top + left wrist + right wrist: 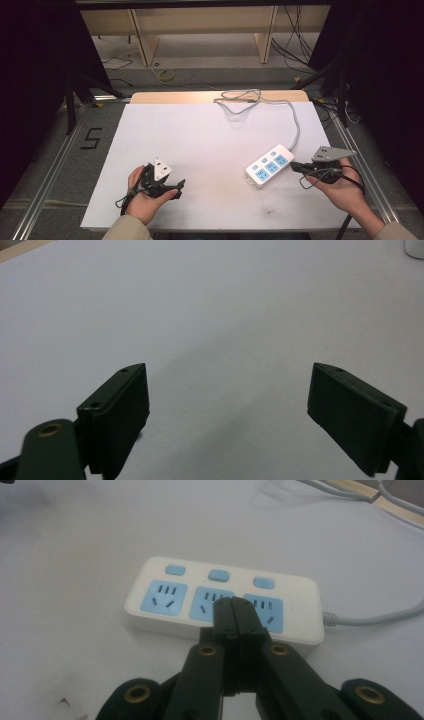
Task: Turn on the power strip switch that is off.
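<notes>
The right tongs [234, 605], pressed together on nothing, hover at the near long edge of the power strip [225, 597], whose long axis runs crosswise ahead of them; switches line its far edge. The left tongs [227, 405] stand apart, well off, over the bare surface [210, 300].

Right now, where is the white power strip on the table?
In the high view the power strip lies on the right part of the white table, just in front of the closed right gripper; its grey cable runs toward the far edge.
</notes>
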